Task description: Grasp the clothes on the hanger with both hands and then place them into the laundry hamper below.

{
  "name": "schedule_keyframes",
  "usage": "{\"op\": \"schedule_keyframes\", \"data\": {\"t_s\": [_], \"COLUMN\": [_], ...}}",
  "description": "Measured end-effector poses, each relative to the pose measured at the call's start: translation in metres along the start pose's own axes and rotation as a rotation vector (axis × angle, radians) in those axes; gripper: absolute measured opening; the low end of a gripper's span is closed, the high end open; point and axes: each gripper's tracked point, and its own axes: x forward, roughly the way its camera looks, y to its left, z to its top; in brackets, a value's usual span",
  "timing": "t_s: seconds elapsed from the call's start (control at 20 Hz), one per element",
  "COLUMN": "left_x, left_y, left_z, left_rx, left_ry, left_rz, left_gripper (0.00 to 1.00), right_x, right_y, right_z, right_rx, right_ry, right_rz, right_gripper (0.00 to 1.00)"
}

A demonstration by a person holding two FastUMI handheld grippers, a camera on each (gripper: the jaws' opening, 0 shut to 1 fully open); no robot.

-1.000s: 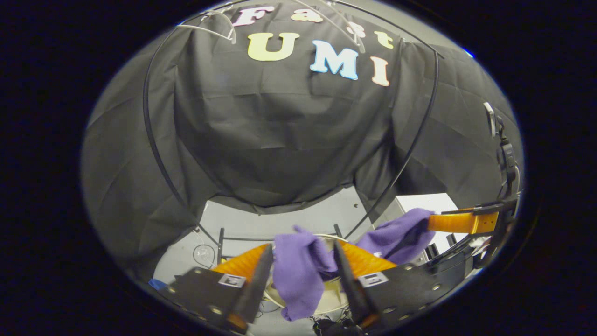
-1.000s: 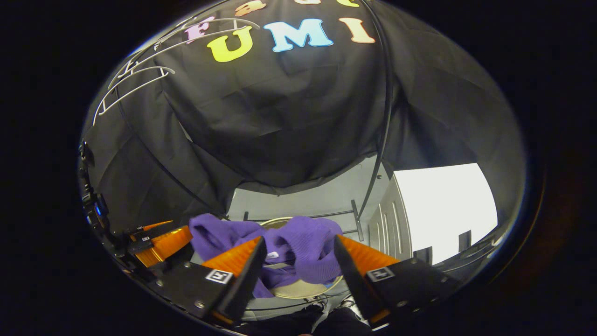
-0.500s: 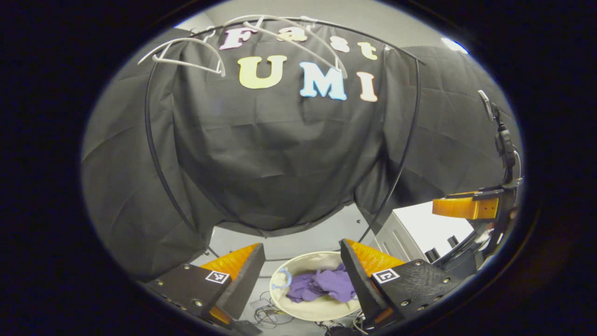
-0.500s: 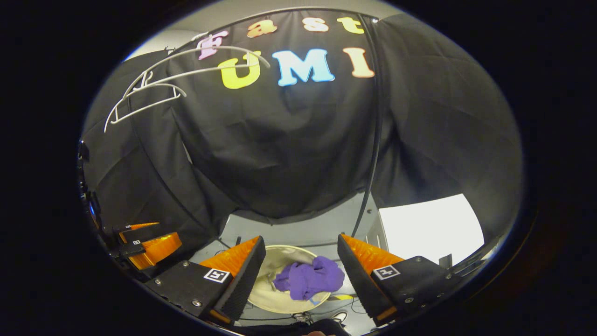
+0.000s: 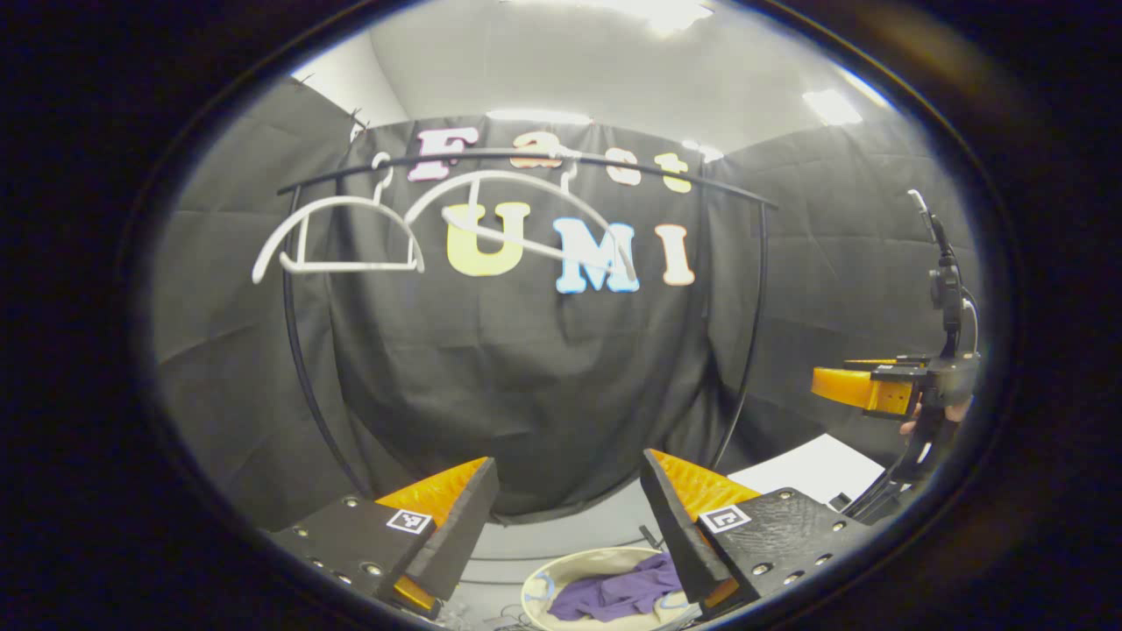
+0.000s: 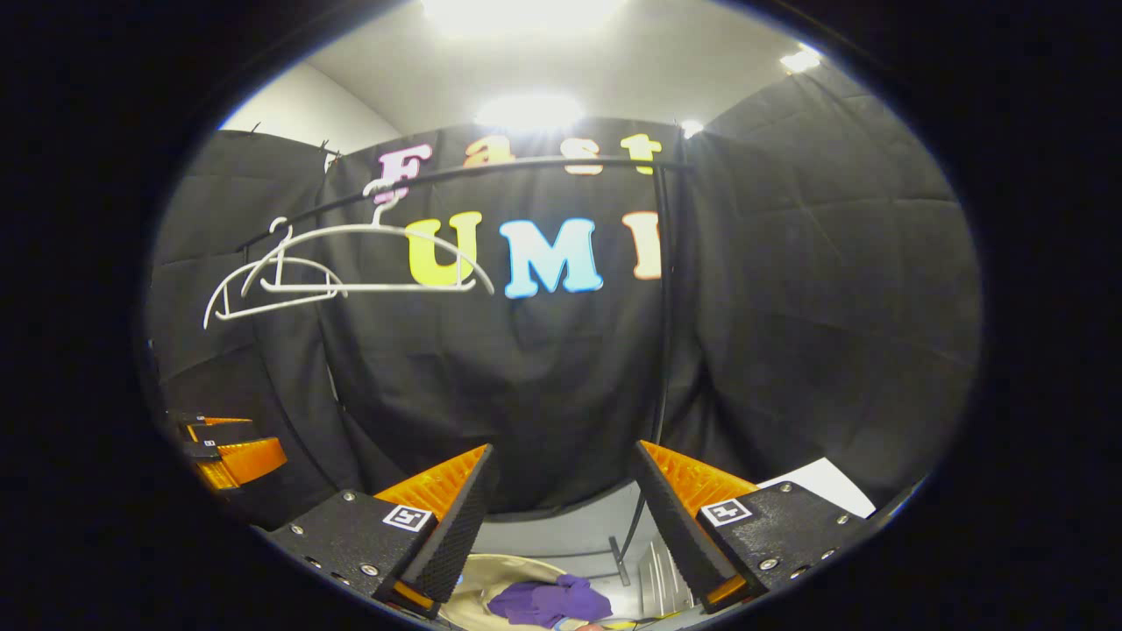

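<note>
Purple knit clothes [image 5: 614,596] lie crumpled inside the cream laundry hamper [image 5: 548,583], seen at 6 o'clock in both gripper views [image 6: 548,603]; judged from this, the placing step is complete. The hamper [image 6: 473,587] stands on the floor directly under the rail, so a released garment drops straight in.

The left hand-held gripper [image 5: 565,513] has its orange fingers spread wide with nothing between them. The right hand-held gripper [image 6: 561,504] is likewise parted and empty; it also shows in the left gripper view at 3 o'clock [image 5: 863,390], well apart from the hamper.

Two white hangers [image 6: 351,263] hang bare on the black rail [image 5: 526,162] at 11 o'clock, confirming no garment remains to collect. Both hand-held grippers point at the wall, above the hamper.
</note>
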Motion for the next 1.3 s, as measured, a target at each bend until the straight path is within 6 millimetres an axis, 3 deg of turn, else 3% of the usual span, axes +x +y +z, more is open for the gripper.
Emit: {"op": "schedule_keyframes", "data": {"t_s": [0.25,0.5,0.6,0.7,0.85,0.95,1.0,1.1,1.3], "left_x": [-0.016,-0.026,-0.039,-0.040,-0.047,-0.053,-0.057,-0.059,-0.056], "left_y": [0.014,0.025,0.034,0.046,0.081,0.082,0.083,0.087,0.080], "left_z": [0.082,0.131,0.131,0.125,0.126,0.131,0.133,0.130,0.120], "left_rx": [0.003,-0.055,-0.078,-0.104,-0.109,-0.108,-0.103,-0.091,-0.091], "left_ry": [-0.164,-0.267,-0.300,-0.302,-0.331,-0.364,-0.379,-0.371,-0.326], "left_rz": [0.047,0.085,0.109,0.135,0.280,0.288,0.292,0.305,0.291], "left_gripper": [0.98,0.98,0.98,0.98,0.97,0.98,0.94,0.98,0.98], "right_x": [-0.025,-0.042,-0.047,-0.053,-0.057,-0.060,-0.063,-0.067,-0.061], "right_y": [-0.011,-0.023,-0.028,-0.033,-0.041,-0.053,-0.057,-0.060,-0.054], "right_z": [0.059,0.087,0.096,0.106,0.113,0.109,0.107,0.103,0.099], "right_rx": [-0.009,-0.067,-0.053,-0.044,-0.067,-0.072,-0.061,-0.031,-0.004], "right_ry": [-0.145,-0.223,-0.254,-0.282,-0.285,-0.262,-0.251,-0.250,-0.252], "right_rz": [-0.044,-0.067,-0.074,-0.082,-0.079,-0.094,-0.101,-0.109,-0.104], "right_gripper": [0.95,0.91,0.91,0.91,0.95,0.91,0.92,0.95,0.95]}}
